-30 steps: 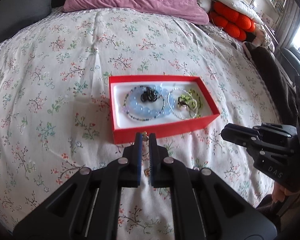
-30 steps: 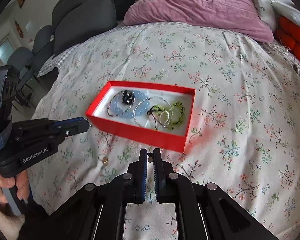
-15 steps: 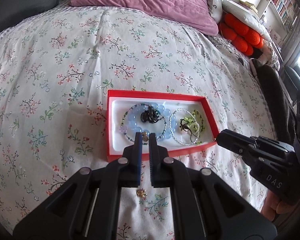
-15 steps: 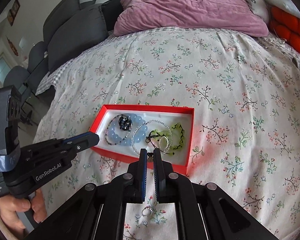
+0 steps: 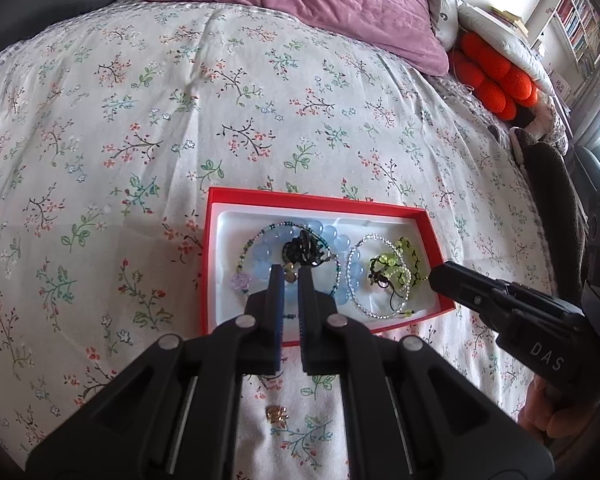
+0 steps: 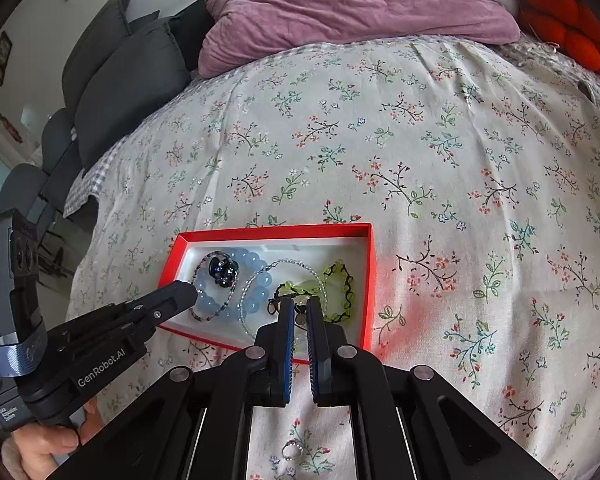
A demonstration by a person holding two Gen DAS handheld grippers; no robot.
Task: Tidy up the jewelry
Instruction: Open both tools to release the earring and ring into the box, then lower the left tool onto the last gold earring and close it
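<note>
While both jaws pinch small charms over the box (image 5: 384, 204), a ring (image 6: 291, 449) lies outside.

red jewelry box (image 5: 380, 203) with a white lining (image 5: 228, 280). inside, at 9 o'clock, pale blue bead bracelet (image 6: 256, 280) and a lilac flower bead (image 5: 241, 280); at 3 o'clock, lime green and black bracelet (image 6: 342, 292). white bedspread (image 5: 180, 120) with small red, green, blue sprigs. mauve pillow (image 6: 360, 4) at 12 o'clock; orange cushion (image 5: 492, 76) at 2 o'clock.

Bracelets (image 5: 296, 264) in box (image 5: 320, 202) on bedspread (image 5: 180, 120); nearer, apparently an earring (image 5: 276, 414).
</note>
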